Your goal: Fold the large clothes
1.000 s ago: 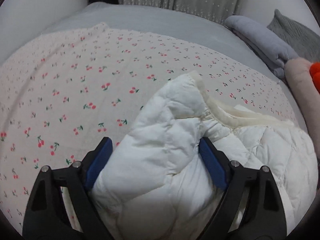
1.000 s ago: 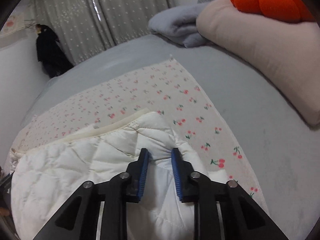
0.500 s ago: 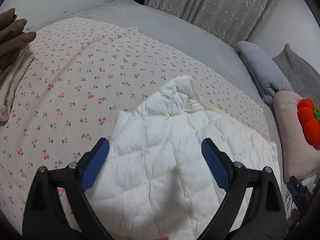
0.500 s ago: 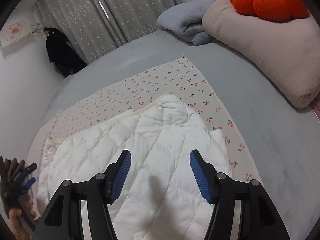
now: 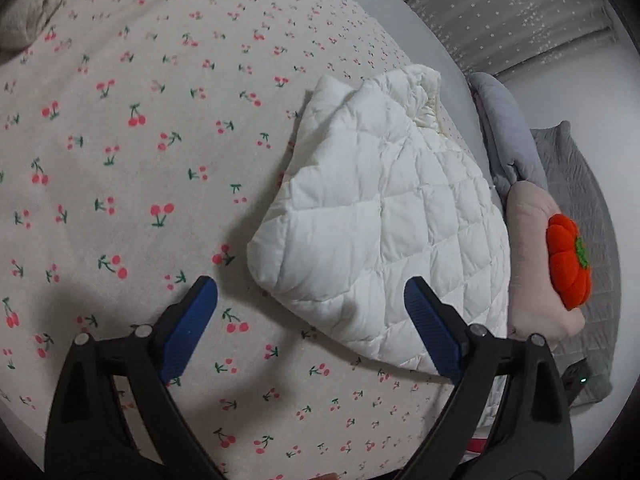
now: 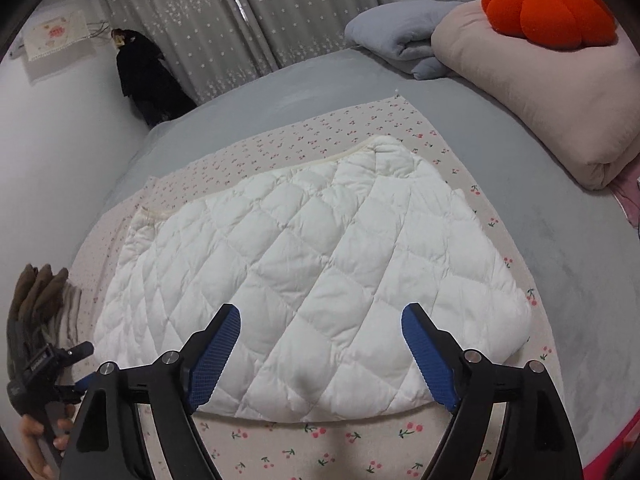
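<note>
Two grippers, both with their blue-padded fingers spread wide and nothing between them: that is what you hold over the bed. On the far left of your right wrist view, a white wall [image 6: 60, 152] carries a small embroidered cloth hanging [image 6: 56, 36], and a dark garment [image 6: 148, 76] hangs in the corner where the wall meets grey star-dotted curtains [image 6: 280, 12]. At the near left edge lies a brown and beige pile of clothes [image 6: 38, 300], with your left gripper [image 6: 60, 364] just in front of it, too small there to judge its fingers. The bed's grey sheet [image 6: 540, 240] is covered in the middle by a cream cherry-print cloth [image 6: 304, 448]. On that cloth the folded white quilted jacket [image 6: 312, 264] lies flat, its trimmed edge toward the far side; your right gripper [image 6: 320, 352] hovers over its near edge. To the far right, a rolled grey blanket [image 6: 396, 36] sits beside a folded pink duvet [image 6: 532, 92], and an orange pumpkin plush [image 6: 548, 12] rests on top of the duvet.

In your left wrist view the cherry-print cloth [image 5: 120, 160] fills the left, your left gripper [image 5: 312, 328] hangs at the jacket's corner, and the white quilted jacket [image 5: 384, 216] lies right of centre, with the pink duvet [image 5: 532, 264] and the pumpkin plush [image 5: 568, 264] just beyond it.
</note>
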Tool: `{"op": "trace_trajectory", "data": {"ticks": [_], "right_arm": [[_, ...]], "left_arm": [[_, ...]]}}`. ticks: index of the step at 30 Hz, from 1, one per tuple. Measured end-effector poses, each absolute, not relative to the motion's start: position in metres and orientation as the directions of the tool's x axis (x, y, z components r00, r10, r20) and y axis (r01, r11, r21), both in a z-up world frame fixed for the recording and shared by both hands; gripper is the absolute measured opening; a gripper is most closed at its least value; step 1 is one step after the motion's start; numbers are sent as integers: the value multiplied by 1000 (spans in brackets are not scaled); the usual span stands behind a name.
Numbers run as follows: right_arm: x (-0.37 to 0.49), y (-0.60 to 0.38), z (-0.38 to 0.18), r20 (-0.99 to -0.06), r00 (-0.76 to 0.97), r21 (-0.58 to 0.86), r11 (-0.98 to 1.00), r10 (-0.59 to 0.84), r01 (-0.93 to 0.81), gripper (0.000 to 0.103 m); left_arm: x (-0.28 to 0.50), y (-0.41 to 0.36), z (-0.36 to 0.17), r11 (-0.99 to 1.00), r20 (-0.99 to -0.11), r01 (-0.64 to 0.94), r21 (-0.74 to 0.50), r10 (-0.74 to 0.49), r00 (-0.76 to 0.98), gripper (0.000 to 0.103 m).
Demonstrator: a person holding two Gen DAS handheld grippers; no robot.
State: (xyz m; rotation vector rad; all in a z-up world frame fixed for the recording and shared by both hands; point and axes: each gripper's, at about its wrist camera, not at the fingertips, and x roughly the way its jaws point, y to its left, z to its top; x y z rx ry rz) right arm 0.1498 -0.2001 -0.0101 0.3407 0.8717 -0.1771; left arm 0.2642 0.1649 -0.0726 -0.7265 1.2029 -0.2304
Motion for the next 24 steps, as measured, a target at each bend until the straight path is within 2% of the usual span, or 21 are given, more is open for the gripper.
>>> {"op": "trace_trajectory", "data": {"ticks": [3, 6, 9, 15, 17, 19, 20, 21, 23, 24], "right_arm": [[148, -190, -17, -772, 636, 188, 946, -22, 262, 85], [150, -178, -18, -747, 663, 161, 959, -36, 233, 85], [154, -166, -18, -720, 693, 159, 965, -32, 210, 85], [169, -152, -20, -671, 742, 222, 959, 20, 175, 84], [177, -148, -22, -650, 760, 233, 958, 24, 169, 81], [186, -142, -22, -632, 774, 250, 956, 42, 153, 73], [191, -140, -22, -618, 783, 277, 952, 74, 129, 62], [196, -136, -23, -607, 787, 307, 946, 108, 107, 55], [206, -132, -26, -602, 783, 350, 933, 158, 81, 30], [212, -129, -30, -610, 775, 360, 929, 168, 82, 26]], "left_arm": [[261, 168, -84, 657, -680, -209, -724, -630, 375, 94], [261, 159, -102, 493, -543, -228, -840, -742, 394, 94], [264, 138, -126, 423, -496, -264, -867, -784, 372, 94], [271, 123, -132, 367, -451, -262, -892, -723, 523, 94], [274, 120, -129, 386, -460, -253, -887, -694, 554, 86], [278, 118, -132, 427, -490, -250, -869, -671, 556, 43], [280, 119, -138, 415, -487, -260, -872, -674, 556, 37], [280, 121, -142, 397, -483, -278, -875, -671, 563, 30], [277, 121, -136, 401, -480, -269, -876, -660, 578, 23], [274, 121, -127, 433, -487, -243, -868, -646, 588, 21]]}}
